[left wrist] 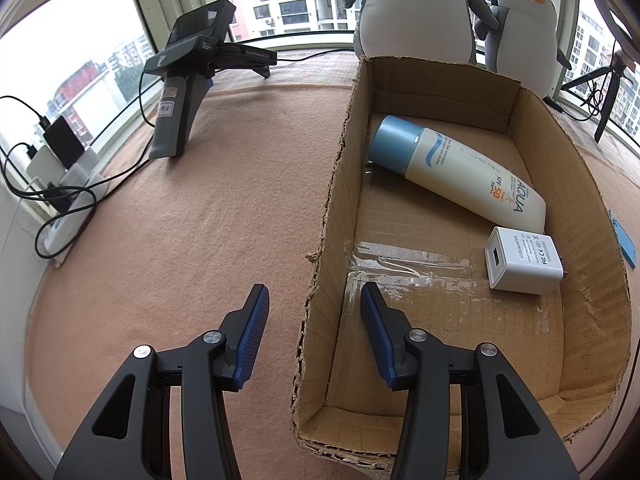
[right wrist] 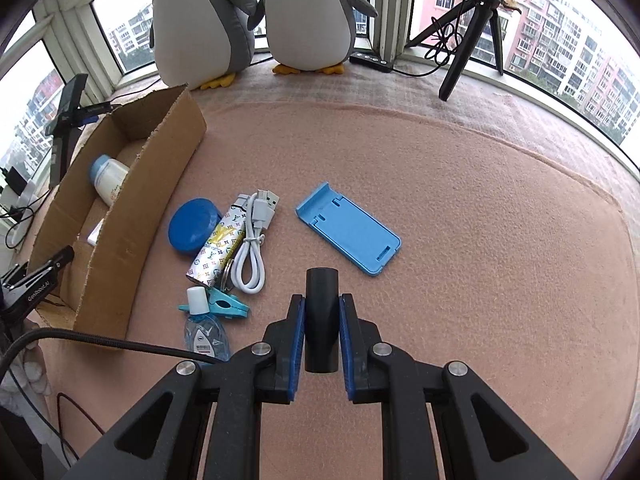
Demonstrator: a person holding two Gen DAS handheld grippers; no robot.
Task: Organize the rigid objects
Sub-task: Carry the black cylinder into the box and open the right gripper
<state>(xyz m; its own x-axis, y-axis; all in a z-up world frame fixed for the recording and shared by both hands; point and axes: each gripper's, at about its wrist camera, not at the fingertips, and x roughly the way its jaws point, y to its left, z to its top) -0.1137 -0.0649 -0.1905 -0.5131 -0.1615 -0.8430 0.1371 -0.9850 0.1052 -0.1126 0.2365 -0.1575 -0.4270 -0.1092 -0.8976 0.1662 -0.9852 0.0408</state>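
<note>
Your right gripper (right wrist: 321, 334) clamps a black tube (right wrist: 321, 320); your left gripper (left wrist: 314, 332) holds nothing.

The left jaws straddle the near left wall of the cardboard box (left wrist: 340, 184), gripping nothing. Inside lie a sunscreen bottle (left wrist: 460, 172) and white charger (left wrist: 524, 260). A blue phone stand (right wrist: 348, 234) rests on the cloth beyond the tube.

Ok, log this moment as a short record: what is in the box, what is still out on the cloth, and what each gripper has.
in box: sunscreen bottle lying on its side; white charger beside its base
box: open cardboard box
still out: blue round tin, patterned power bank, white USB cable, blue clip, small clear bottle, blue phone stand
left gripper: jaws apart and nothing between them, astride the box's near wall
right gripper: jaws closed on a black cylinder
</note>
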